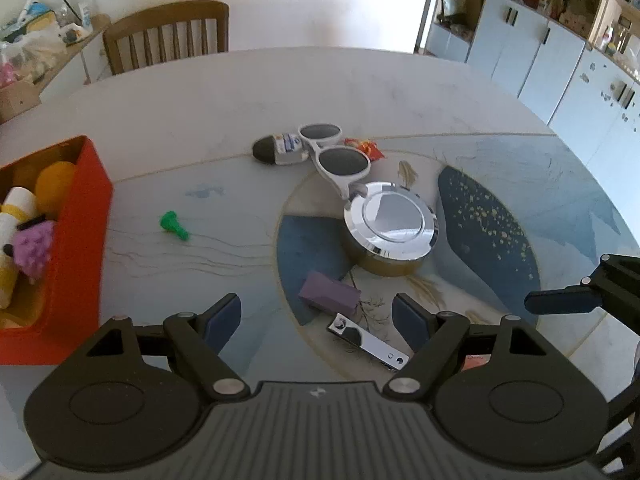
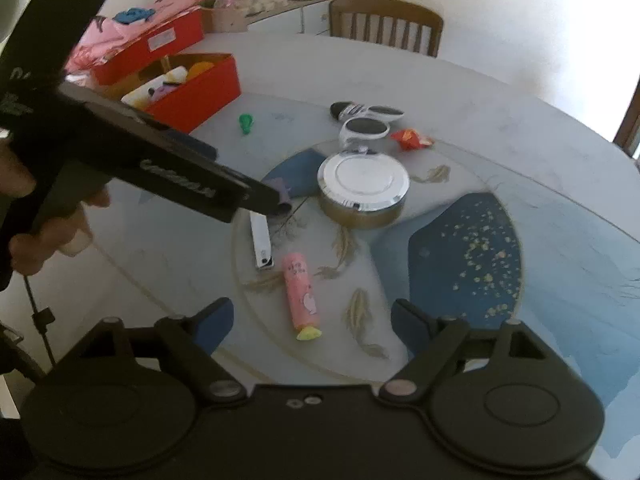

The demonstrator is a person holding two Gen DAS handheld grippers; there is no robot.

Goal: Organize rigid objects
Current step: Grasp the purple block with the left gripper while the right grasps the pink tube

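Note:
My left gripper (image 1: 316,318) is open and empty, low over the table, with a purple block (image 1: 330,295) and a silver nail clipper (image 1: 368,342) between and just ahead of its fingers. My right gripper (image 2: 312,320) is open and empty above a pink tube (image 2: 301,295). A round silver-lidded tin (image 1: 390,224) sits mid-table, with white sunglasses (image 1: 334,154), a small black-and-white shoe (image 1: 278,149), a red wrapper (image 1: 366,147) and a green toy (image 1: 174,225) around it. A red box (image 1: 78,236) at the left holds soft toys.
The left gripper's body (image 2: 172,168) crosses the right wrist view and hides part of the purple block. A second red box (image 2: 156,46) with pink items stands behind the first. A wooden chair (image 1: 168,34) stands at the far edge. Cabinets (image 1: 540,48) are at the right.

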